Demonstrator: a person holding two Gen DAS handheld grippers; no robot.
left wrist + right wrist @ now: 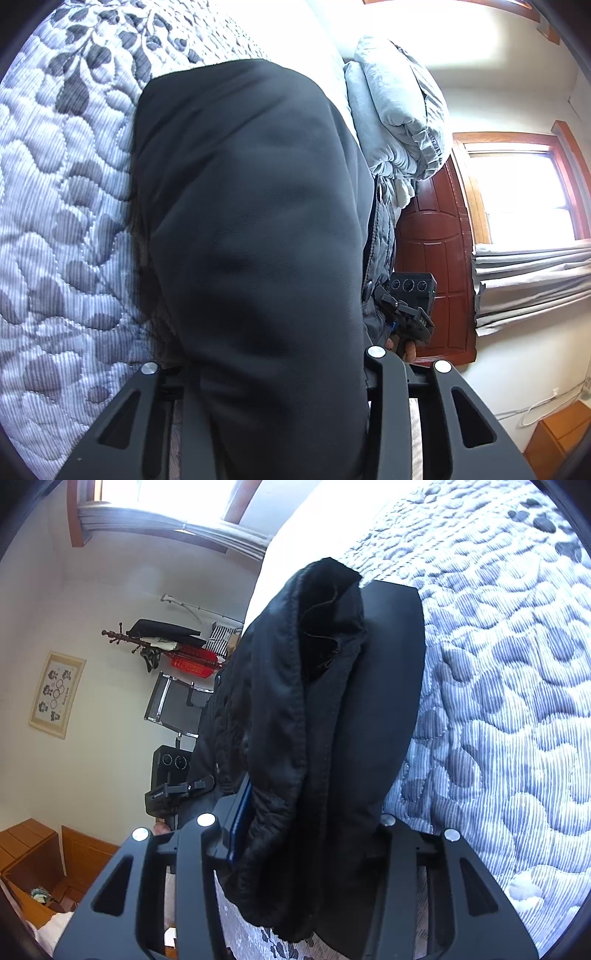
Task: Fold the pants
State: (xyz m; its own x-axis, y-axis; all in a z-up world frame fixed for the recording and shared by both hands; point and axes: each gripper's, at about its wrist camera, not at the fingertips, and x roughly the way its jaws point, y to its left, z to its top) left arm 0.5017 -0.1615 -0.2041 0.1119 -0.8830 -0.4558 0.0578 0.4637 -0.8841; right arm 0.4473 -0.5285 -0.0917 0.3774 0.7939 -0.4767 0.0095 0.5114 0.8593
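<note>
The black pants (251,229) hang between both grippers, lifted above a quilted bed. In the left wrist view the smooth dark cloth fills the middle and covers my left gripper (273,373), which is shut on it. In the right wrist view the gathered waistband end of the pants (317,716) bunches up between the jaws of my right gripper (306,834), which is shut on it. The fingertips of both grippers are hidden by cloth. The right gripper also shows in the left wrist view (406,310), past the cloth's right edge.
The blue-grey leaf-patterned quilt (62,192) covers the bed (509,709). A folded pale duvet (399,110) lies at the bed's far side. A red-brown door (436,266), a window (517,192), a coat stand (155,642) and wooden furniture (33,853) stand around.
</note>
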